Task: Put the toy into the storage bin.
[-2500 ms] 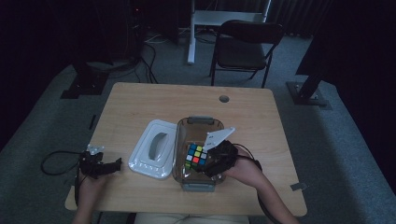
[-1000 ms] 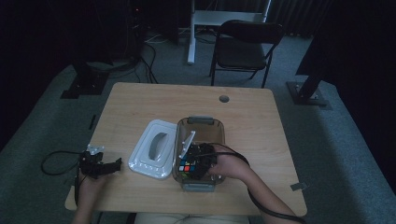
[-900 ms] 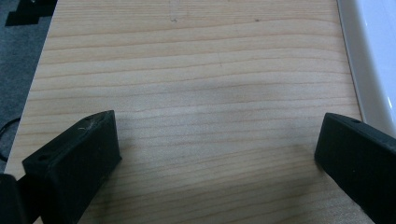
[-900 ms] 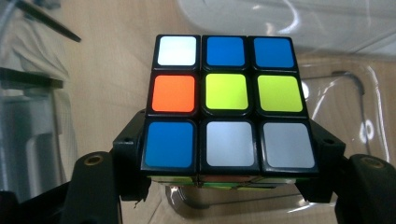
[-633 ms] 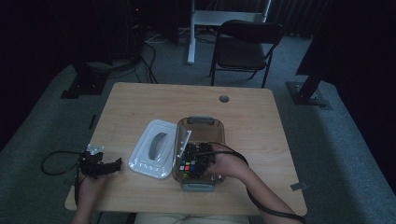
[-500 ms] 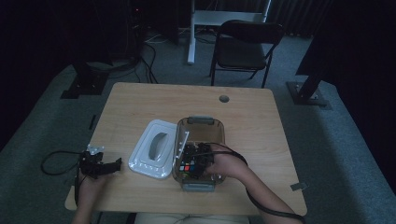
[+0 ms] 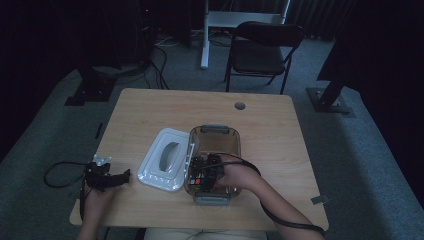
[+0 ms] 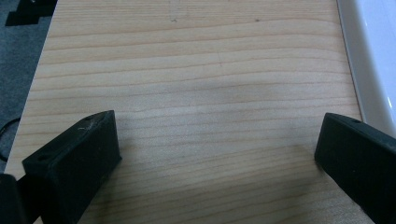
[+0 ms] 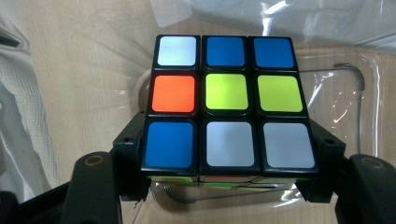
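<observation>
Puzzle cube (image 9: 226, 105) sits clamped between the jaws of the right gripper (image 9: 226, 184), inside the clear plastic box (image 7: 215, 131) near the front middle of the table (image 7: 150, 107). Jaws pinch only the cube's lowest row, so most of the cube stands proud of the grip.

Risks as I judge them:
- Grip is low on the cube. Any tilt or a bump on the box wall could lever it out, or twist a layer and let it slip.
- Box walls are close around the gripper. Lifting or lowering off-vertical could catch the rim and drag or tip the box, which nothing is holding down.
- White lid (image 7: 165, 165) lies just left of the box, touching or nearly so; a sideways move could shove it.

Left gripper (image 7: 107, 177) rests at the table's front left corner, jaws wide apart over bare wood, holding nothing, so it isn't steadying the box.
</observation>
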A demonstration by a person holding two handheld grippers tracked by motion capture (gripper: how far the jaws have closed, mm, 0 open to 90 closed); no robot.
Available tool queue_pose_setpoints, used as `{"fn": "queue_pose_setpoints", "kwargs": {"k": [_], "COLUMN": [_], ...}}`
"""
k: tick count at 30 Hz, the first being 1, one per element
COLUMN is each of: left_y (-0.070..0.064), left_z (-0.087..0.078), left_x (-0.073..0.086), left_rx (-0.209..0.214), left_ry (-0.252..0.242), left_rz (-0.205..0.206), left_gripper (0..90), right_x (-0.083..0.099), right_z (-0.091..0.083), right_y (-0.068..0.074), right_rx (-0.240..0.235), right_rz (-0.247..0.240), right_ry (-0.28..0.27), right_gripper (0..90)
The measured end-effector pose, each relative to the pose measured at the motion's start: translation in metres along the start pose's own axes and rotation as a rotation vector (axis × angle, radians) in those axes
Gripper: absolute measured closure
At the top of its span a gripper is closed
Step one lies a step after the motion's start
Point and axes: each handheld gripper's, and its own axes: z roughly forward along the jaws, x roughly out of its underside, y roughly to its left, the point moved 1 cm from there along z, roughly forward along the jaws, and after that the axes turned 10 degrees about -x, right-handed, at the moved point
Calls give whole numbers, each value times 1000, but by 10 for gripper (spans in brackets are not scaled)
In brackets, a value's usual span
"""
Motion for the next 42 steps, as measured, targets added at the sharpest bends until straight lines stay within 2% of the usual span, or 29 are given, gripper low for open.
{"fn": "queue_pose_setpoints", "kwargs": {"k": [19,24,28,30,35,42], "left_y": [0,0,0,0,0,0], "left_z": [0,0,0,0,0,0], "left_x": [0,0,0,0,0,0], "left_rx": [0,0,1,1,1,1], "left_ry": [0,-1,-1,0,0,0], "left_rz": [-1,0,0,1,1,1], "left_gripper": [5,5,5,5,5,5], "right_x": [-4,-4,-6,-7,-5,2], "right_z": [1,2,0,-1,-2,-14], "right_y": [-1,-3,-2,-3,-3,-6], "right_rx": [-36,-63,-62,-76,-77,-73], "right_rz": [15,13,16,24,36,72], "right_ry": [33,47,25,9,5,-65], "right_gripper": [334,331,318,308,309,307]}}
